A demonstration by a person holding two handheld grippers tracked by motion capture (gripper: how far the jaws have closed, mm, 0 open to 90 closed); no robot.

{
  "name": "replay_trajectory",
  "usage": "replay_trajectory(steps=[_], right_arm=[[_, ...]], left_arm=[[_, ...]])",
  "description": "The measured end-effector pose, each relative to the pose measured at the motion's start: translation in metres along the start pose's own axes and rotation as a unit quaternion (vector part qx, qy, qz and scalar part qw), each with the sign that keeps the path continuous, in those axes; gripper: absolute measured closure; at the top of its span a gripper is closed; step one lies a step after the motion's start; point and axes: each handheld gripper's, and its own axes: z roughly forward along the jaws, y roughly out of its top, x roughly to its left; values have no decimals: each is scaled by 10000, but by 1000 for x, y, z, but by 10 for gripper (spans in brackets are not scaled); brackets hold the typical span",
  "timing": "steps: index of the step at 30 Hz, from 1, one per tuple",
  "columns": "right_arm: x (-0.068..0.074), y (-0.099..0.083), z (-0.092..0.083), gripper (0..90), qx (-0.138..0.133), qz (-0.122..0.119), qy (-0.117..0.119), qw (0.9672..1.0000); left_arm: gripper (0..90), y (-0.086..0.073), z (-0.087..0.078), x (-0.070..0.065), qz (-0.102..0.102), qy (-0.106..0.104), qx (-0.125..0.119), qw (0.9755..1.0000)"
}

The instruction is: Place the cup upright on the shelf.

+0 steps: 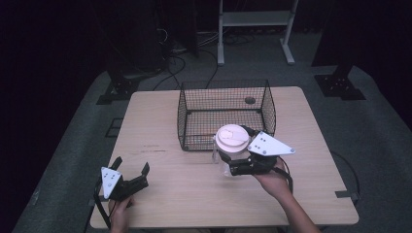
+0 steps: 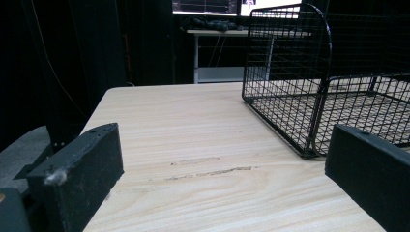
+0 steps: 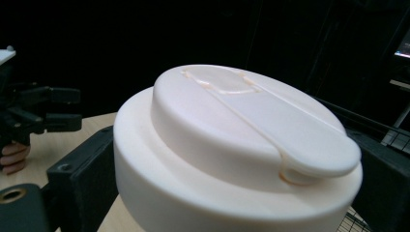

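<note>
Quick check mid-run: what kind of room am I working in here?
Most likely a lab or recording studio, not a home: a bare wooden table on grey carpet, dark surroundings, cables on the floor behind it, and a metal equipment stand at the back.

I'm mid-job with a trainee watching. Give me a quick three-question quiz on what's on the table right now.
1. True or false: the right gripper is shut on the lidded jar.
2. Where is the jar relative to the wire basket? A) inside it B) just outside its near wall C) at the table's far left corner
3. Fill in: the left gripper has its jaws ____ with nothing but table between them.

Key:
1. True: in the right gripper view the jaws sit against both sides of the jar.
2. B
3. open
</note>
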Motion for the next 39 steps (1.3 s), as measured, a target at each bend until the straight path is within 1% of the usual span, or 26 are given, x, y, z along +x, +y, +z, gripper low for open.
replay_trajectory(steps=[2,4,9,12,17,18,22,27,29,30,32,33,34,39], right_arm=[[-1,2,0,43,-4,21,-11,10000],[-5,8,2,43,-23,50,-22,10000],[-7,16,5,43,-27,60,-9,10000],[-9,23,6,43,-38,11,-35,10000],[-13,31,7,43,-72,-2,-37,10000],[-14,36,8,43,-87,-28,-61,9999],[-19,45,10,43,-103,-35,-63,9999],[-25,58,14,43,-145,-80,-129,9998],[-27,60,15,43,-153,-79,-149,9997],[-31,64,18,43,-165,-47,-139,9998],[-31,65,19,43,-163,-35,-147,9998],[-34,67,22,44,-181,4,-200,9996],[-36,68,23,44,-191,39,-192,9996],[-42,71,30,43,-180,9,-302,9994]], left_arm=[[0,0,0,0,-1,-7,1,10000],[0,0,0,0,-15,-4,-4,10000],[0,0,0,0,4,-1,5,10000],[0,0,0,0,-21,-4,-6,10000],[0,0,0,0,-14,-8,2,10000],[0,0,0,0,-21,-4,-4,10000],[0,0,0,0,-26,-2,-7,10000],[0,0,0,1,-36,-6,-7,10000],[0,0,0,1,-39,-12,-12,10000],[0,0,0,1,-43,-15,-15,10000],[0,0,0,1,-50,-15,-14,10000],[0,0,0,1,-53,-14,-15,10000],[0,0,0,1,-50,-11,-13,10000],[0,0,0,1,-46,-21,-24,10000]])
